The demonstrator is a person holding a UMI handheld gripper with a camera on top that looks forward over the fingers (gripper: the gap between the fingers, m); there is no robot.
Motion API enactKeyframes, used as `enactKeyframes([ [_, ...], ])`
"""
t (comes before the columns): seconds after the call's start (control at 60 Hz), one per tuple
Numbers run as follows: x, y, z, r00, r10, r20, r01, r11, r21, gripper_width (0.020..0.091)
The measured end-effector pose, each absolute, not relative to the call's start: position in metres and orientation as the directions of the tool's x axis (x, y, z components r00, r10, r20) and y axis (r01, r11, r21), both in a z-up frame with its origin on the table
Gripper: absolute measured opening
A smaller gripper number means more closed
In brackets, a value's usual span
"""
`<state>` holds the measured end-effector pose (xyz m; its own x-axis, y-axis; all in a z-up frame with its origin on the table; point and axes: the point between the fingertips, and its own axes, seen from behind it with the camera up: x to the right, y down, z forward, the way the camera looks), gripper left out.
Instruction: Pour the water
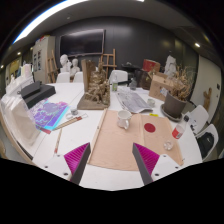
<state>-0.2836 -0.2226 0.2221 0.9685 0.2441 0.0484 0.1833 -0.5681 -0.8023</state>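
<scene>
Cup [124,119] stands mid-frame on the brown mat [120,145] on your table [60,150]; your jaws [112,160] hang released at the bottom, grasping nothing.

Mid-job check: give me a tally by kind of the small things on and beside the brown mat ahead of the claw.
White cup: 1
Red-capped bottle: 1
Red disc: 1
Colourful book: 1
Total: 4
Claw: open, nothing between its fingers.
</scene>
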Motion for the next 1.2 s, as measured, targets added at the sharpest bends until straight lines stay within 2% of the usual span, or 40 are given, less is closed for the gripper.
enactKeyframes([
  [0.133, -0.244, -0.214, 0.214, 0.986, 0.154, 0.068, 0.146, -0.581, -0.801, 0.0858],
  [0.283, -0.147, -0.190, 0.191, 0.993, 0.076, 0.094, 0.121, -0.589, -0.799, 0.0858],
  [0.583, 0.009, -0.140, 0.130, 0.986, -0.048, 0.159, 0.105, -0.563, -0.820, 0.0860],
  [0.95, 0.051, -0.017, 0.065, 0.998, 0.008, 0.065, 0.060, -0.505, -0.861, 0.0846],
  [1.017, 0.046, -0.003, 0.060, 0.999, 0.020, 0.042, 0.046, -0.495, -0.868, 0.0775],
  [1.117, 0.038, 0.012, 0.057, 0.999, 0.047, 0.018, 0.038, -0.471, -0.881, 0.0490],
  [1.2, 0.034, 0.015, 0.058, 0.997, 0.070, 0.030, 0.059, -0.455, -0.888, 0.0439],
])
